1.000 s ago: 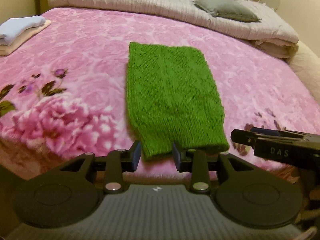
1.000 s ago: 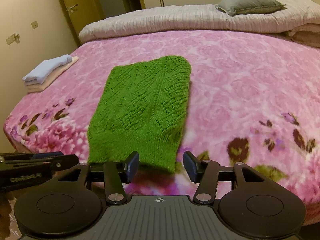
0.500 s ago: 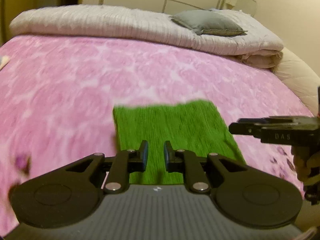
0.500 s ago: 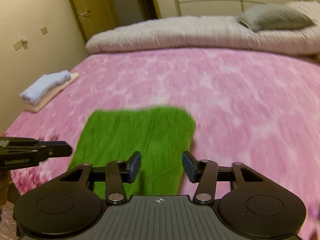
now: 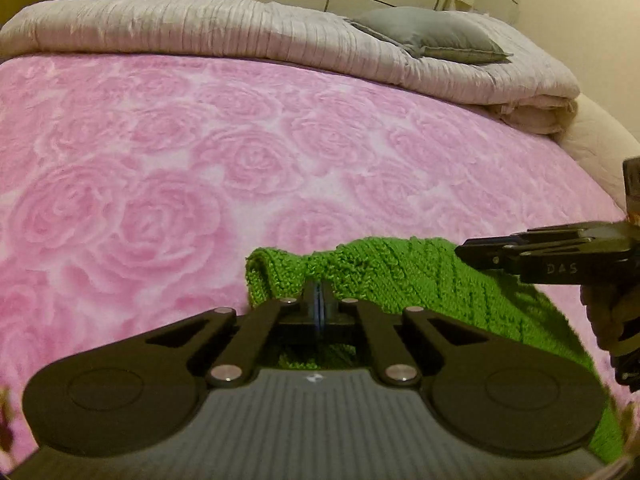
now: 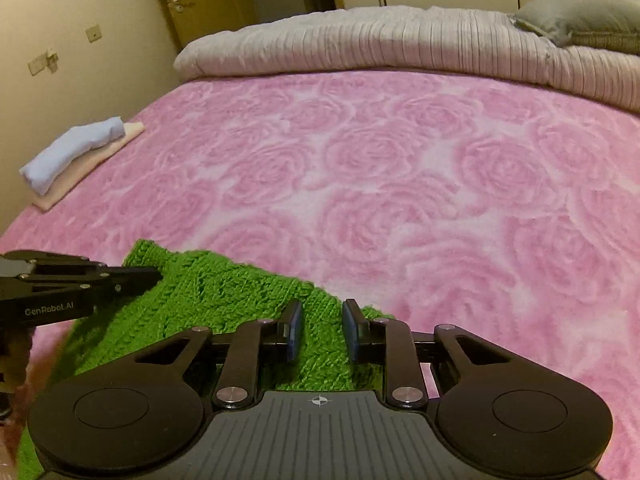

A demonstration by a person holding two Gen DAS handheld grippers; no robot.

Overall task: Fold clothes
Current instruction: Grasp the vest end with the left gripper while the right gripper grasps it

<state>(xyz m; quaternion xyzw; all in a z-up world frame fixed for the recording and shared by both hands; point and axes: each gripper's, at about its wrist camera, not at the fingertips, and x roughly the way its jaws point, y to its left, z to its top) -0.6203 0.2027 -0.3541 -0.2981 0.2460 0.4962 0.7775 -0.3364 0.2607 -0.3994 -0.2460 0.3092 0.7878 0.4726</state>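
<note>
Knitwear, a green knitted garment (image 5: 420,280), lies on the near part of the pink rose blanket (image 5: 200,160), its far edge now bunched between jaws that have just been closing. The left gripper (image 5: 319,300) is clamped shut on the far left corner, while the right gripper (image 6: 319,330) is narrowed around the far right edge, contact unclear. A fold toward the near side is judged to be starting.

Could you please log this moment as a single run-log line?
stage: far-edge grasp | left gripper: shut on green knit | right gripper: closing, knit between pads, not pinched | surface: pink blanket
</note>
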